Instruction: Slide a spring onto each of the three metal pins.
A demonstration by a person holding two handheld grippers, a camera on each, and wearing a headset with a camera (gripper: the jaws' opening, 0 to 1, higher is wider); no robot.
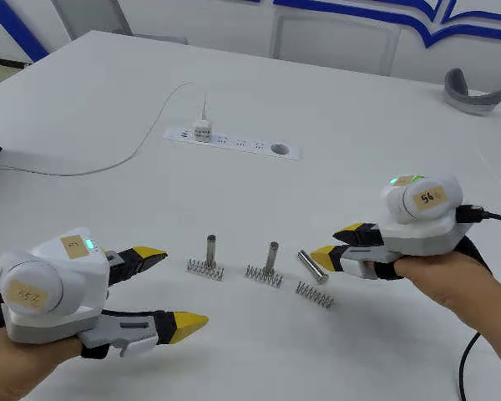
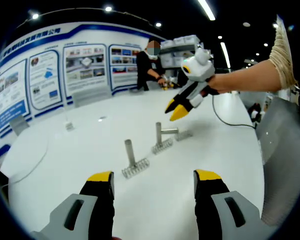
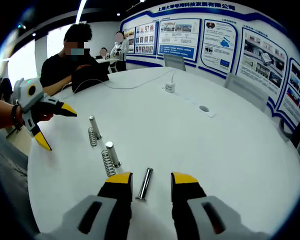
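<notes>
Left gripper (image 1: 171,288): jaws spread wide with nothing between them; held low over the table (image 1: 108,109), apart from the pins.
Left pin (image 1: 210,249): stands upright on the white top.
First spring (image 1: 204,268): lies flat at the left pin's foot, not threaded on it.
Middle pin (image 1: 272,256): upright.
Second spring (image 1: 263,276): on its side at the base of the middle pin.
Right pin (image 1: 311,266): lies flat on the table, tipped over.
Third spring (image 1: 314,294): lies loose just beside the right pin, on the person's side.
Right gripper (image 1: 336,243): jaws parted and empty; in the right gripper view the right pin (image 3: 144,183) lies in the gap between the yellow tips, and neither tip appears to touch it.
Power strip (image 1: 234,142): farther back on the table.
</notes>
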